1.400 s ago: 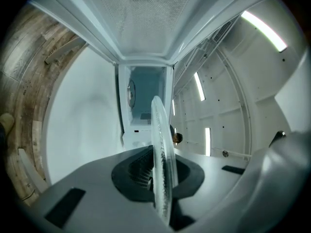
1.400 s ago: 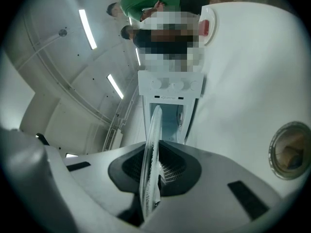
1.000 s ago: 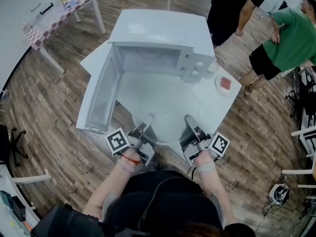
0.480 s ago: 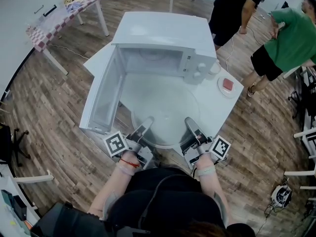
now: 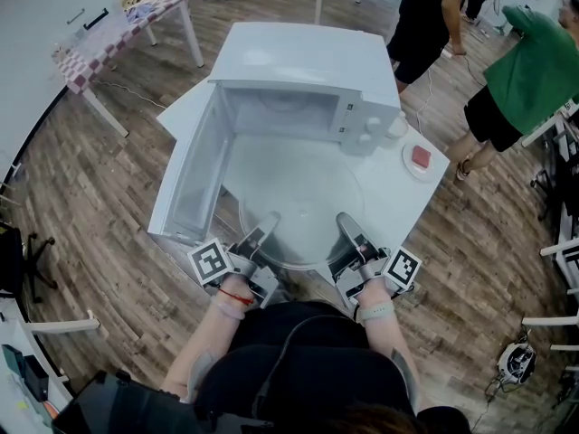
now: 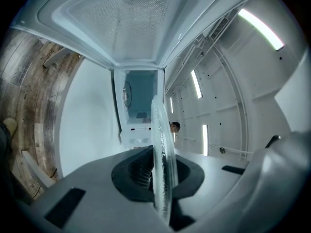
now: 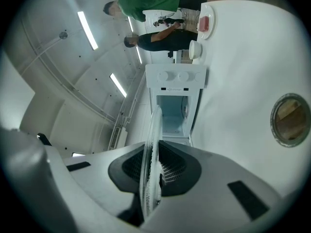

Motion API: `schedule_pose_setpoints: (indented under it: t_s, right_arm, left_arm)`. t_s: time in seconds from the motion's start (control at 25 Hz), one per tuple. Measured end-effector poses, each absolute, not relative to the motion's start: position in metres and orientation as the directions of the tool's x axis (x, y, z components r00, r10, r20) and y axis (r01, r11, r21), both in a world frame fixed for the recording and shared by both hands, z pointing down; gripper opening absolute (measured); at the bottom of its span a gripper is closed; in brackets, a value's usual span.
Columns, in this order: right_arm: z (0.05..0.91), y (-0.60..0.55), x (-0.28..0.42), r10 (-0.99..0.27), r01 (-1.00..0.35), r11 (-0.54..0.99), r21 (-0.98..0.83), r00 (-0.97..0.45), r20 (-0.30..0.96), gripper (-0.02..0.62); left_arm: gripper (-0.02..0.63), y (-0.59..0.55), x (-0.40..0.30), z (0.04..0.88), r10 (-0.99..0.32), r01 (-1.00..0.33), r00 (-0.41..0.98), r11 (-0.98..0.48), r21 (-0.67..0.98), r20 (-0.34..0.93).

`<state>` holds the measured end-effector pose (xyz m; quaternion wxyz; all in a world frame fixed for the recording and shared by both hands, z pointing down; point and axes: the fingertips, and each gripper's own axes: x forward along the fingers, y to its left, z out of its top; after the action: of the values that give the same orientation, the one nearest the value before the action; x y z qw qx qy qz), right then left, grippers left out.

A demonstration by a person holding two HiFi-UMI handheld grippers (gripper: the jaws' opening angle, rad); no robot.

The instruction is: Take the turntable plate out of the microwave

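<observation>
The left gripper is clamped on the glass turntable plate, gripping its rim at about 7 o'clock. The right gripper pinches the rim at about 5 o'clock. In both gripper views the rim runs edge-on between the ribbed pads. The plate lies flat, out of the cavity, over the white table. The microwave stands at 12 o'clock, with its door swung open at 9 o'clock. A saucer holding something red sits at 2 o'clock.
</observation>
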<state>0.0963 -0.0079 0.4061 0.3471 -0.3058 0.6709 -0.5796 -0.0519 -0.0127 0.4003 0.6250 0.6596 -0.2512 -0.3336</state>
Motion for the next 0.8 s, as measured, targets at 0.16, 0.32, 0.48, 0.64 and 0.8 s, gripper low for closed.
schedule_pose_setpoints:
  t_s: [0.16, 0.32, 0.48, 0.64, 0.8]
  right_arm:
    - [0.4079, -0.0088, 0.0942, -0.813, 0.009, 0.130, -0.991, -0.572, -0.112, 0.042]
    - [0.4066, -0.0102, 0.0913, -0.806, 0.018, 0.126, -0.992, -0.581, -0.113, 0.041]
    - [0.4058, -0.0099, 0.0876, -0.801, 0.017, 0.127, -0.992, -0.587, -0.113, 0.041]
    - [0.4050, -0.0079, 0.0890, -0.794, 0.019, 0.142, -0.990, -0.595, -0.125, 0.042]
    - [0.4050, -0.0080, 0.0914, -0.795, 0.018, 0.140, -0.990, -0.595, -0.123, 0.042]
  left_arm:
    - [0.028, -0.0133, -0.0543, 0.4010, -0.752, 0.088, 0.647, -0.087, 0.992, -0.124]
    - [0.028, -0.0125, -0.0568, 0.3999, -0.754, 0.081, 0.646, -0.092, 0.992, -0.123]
    - [0.028, -0.0115, -0.0598, 0.4002, -0.757, 0.085, 0.642, -0.085, 0.993, -0.120]
    - [0.028, -0.0099, -0.0582, 0.4003, -0.751, 0.093, 0.648, -0.088, 0.992, -0.128]
    - [0.028, -0.0104, -0.0560, 0.4013, -0.746, 0.091, 0.655, -0.083, 0.992, -0.122]
